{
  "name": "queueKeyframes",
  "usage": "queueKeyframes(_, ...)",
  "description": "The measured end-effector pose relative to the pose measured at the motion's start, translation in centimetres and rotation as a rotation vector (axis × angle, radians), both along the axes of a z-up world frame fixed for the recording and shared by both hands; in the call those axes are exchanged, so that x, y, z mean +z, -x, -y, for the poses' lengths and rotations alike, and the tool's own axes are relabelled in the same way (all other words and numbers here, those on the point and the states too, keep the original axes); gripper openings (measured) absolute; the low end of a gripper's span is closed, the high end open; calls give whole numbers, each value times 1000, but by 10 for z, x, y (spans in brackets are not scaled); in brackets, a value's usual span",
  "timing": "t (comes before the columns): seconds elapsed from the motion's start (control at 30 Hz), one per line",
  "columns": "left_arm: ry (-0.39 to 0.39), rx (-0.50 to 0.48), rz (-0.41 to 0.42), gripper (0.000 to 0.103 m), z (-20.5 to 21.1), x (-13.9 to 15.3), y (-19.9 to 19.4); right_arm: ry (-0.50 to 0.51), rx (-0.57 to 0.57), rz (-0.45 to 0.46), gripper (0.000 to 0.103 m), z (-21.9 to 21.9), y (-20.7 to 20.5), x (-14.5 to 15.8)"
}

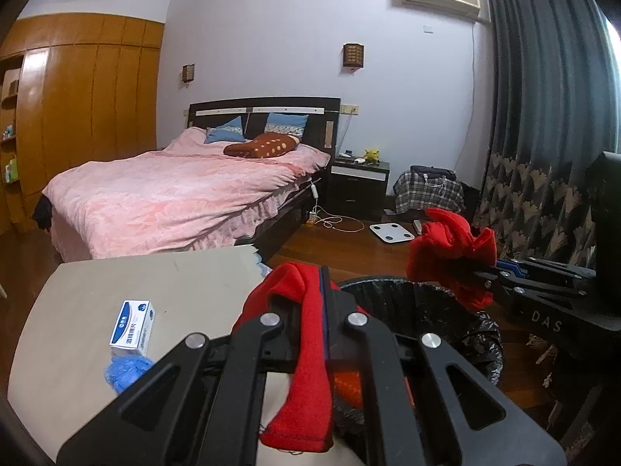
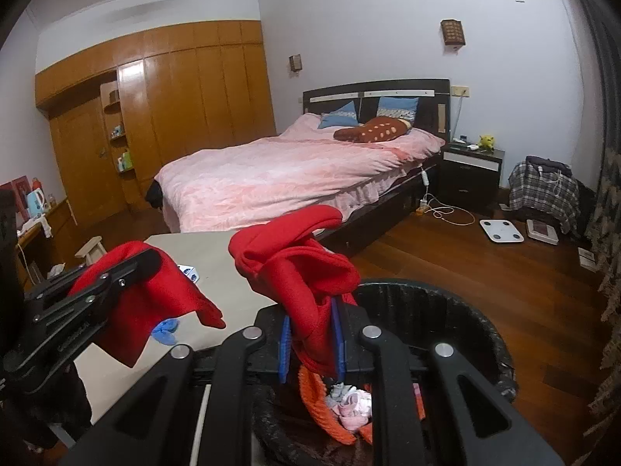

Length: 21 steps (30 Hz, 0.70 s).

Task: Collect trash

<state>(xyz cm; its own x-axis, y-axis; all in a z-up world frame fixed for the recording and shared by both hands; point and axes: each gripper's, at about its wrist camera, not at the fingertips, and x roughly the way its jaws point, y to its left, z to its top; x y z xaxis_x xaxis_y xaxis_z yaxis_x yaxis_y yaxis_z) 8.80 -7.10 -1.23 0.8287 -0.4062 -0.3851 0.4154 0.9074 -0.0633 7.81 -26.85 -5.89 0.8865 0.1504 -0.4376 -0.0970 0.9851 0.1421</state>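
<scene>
My left claw [image 1: 324, 299] is clamped on one red cloth [image 1: 306, 369] at the near edge of the desk [image 1: 77, 291]. My right claw [image 2: 312, 334] grips another red cloth [image 2: 299, 264] over the black-lined trash bin [image 2: 465, 310], just right of the desk.

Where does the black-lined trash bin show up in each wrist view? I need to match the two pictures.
Left wrist view: the trash bin sits lower centre-right, just beyond the left gripper, partly hidden by it.
Right wrist view: the bin fills the lower right, behind the right gripper.
Shared landmark: the white bathroom scale on the floor.
</scene>
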Motion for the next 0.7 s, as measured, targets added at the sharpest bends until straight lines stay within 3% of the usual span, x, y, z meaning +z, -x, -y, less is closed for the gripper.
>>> queueKeyframes(0.7, -32, -106, -21, 5, 67, -12, -14, 3, -130, -14, 17, 55, 18, -17)
